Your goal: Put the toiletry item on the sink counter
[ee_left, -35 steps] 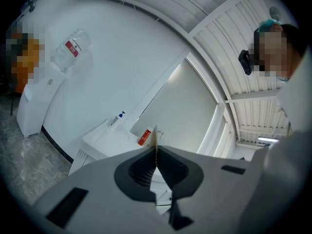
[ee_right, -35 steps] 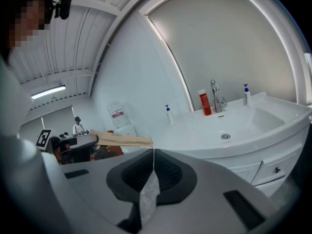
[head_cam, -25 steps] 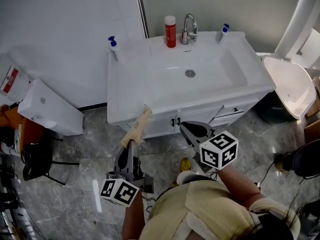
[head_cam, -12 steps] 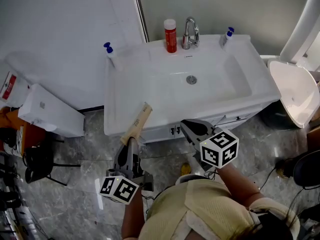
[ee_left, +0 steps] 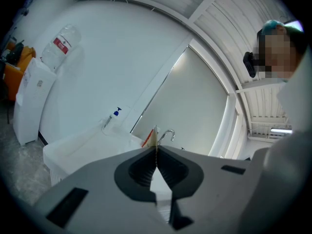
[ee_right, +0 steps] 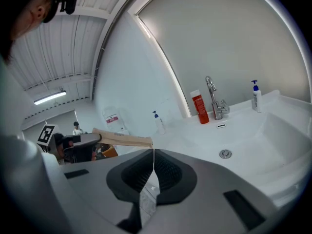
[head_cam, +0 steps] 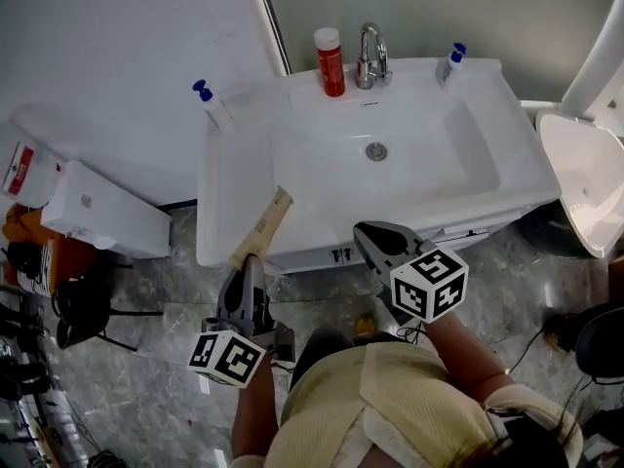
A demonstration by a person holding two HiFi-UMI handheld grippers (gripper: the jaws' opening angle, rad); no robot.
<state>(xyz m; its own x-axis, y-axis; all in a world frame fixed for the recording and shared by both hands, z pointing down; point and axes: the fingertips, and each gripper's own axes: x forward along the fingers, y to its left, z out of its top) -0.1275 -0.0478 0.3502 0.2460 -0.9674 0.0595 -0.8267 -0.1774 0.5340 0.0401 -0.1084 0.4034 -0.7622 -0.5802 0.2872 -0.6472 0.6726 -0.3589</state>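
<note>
The toiletry item is a long tan carton. My left gripper is shut on its near end. The carton's far end reaches over the front left part of the white sink counter. In the right gripper view the carton sticks out level from the left gripper. In the left gripper view only a thin edge of the carton shows above the closed jaws. My right gripper hangs shut and empty just in front of the counter's front edge, below the basin.
A red bottle and a chrome faucet stand at the counter's back. Blue-capped pump bottles stand at the back left and back right. A toilet is on the right, a white box on the left floor.
Both grippers have come closer to the sink. The carton's far end has gone from the counter's front edge to over its front left part.
</note>
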